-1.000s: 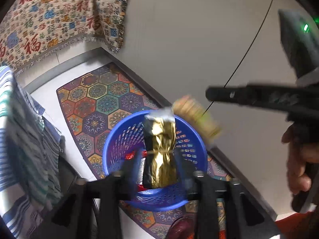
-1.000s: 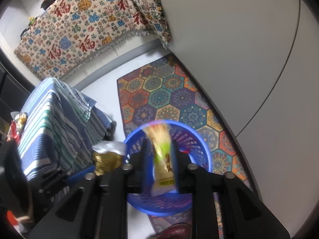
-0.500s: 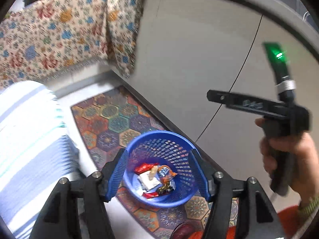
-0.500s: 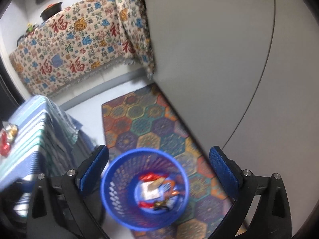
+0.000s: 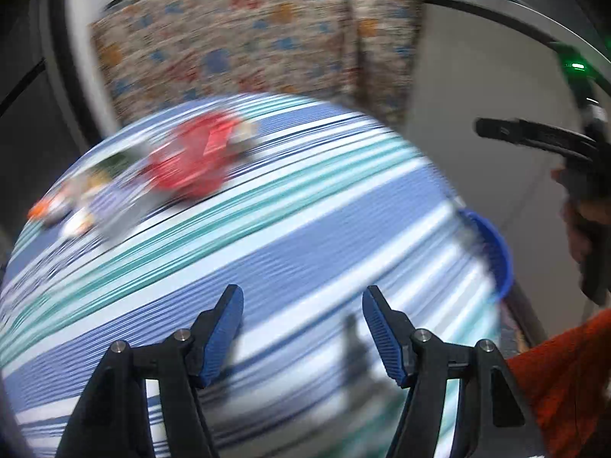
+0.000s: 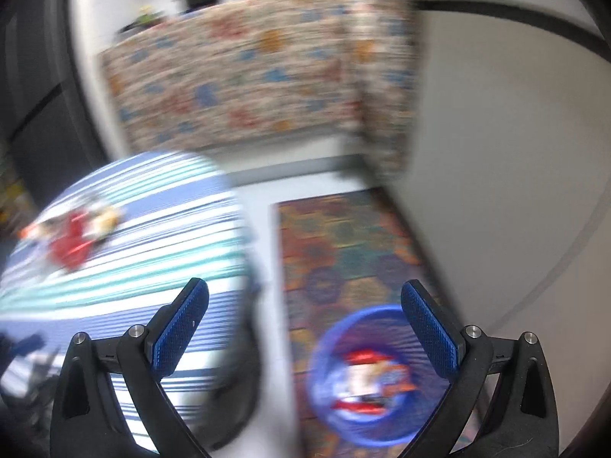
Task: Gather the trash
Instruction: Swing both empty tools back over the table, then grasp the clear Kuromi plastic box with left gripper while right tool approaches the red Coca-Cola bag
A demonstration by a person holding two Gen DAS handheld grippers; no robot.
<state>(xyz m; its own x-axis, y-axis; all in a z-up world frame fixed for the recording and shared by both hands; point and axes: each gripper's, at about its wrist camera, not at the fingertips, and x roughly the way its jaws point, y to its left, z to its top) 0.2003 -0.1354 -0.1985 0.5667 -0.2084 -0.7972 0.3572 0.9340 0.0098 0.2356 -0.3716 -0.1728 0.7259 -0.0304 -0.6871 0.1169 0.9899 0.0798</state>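
Note:
Both views are motion-blurred. My left gripper (image 5: 301, 320) is open and empty above the striped tablecloth (image 5: 290, 236). A red wrapper (image 5: 194, 160) and other small wrappers (image 5: 72, 206) lie at the far left of the table. My right gripper (image 6: 303, 328) is open and empty, above the floor between the table (image 6: 114, 267) and the blue basket (image 6: 324, 412), which holds several wrappers (image 6: 366, 378). The basket's rim (image 5: 496, 252) shows at the table's right edge in the left wrist view. The red wrapper (image 6: 70, 244) also shows in the right wrist view.
A patterned hexagon rug (image 6: 343, 244) lies under the basket beside a grey wall (image 6: 496, 152). A floral-cloth-covered counter (image 6: 244, 87) with pots stands behind. The right gripper's handle and hand (image 5: 584, 206) show at the right of the left wrist view.
Both grippers let their wrappers fall into the basket and opened. Both have since swung up and left, away from the basket toward the striped table.

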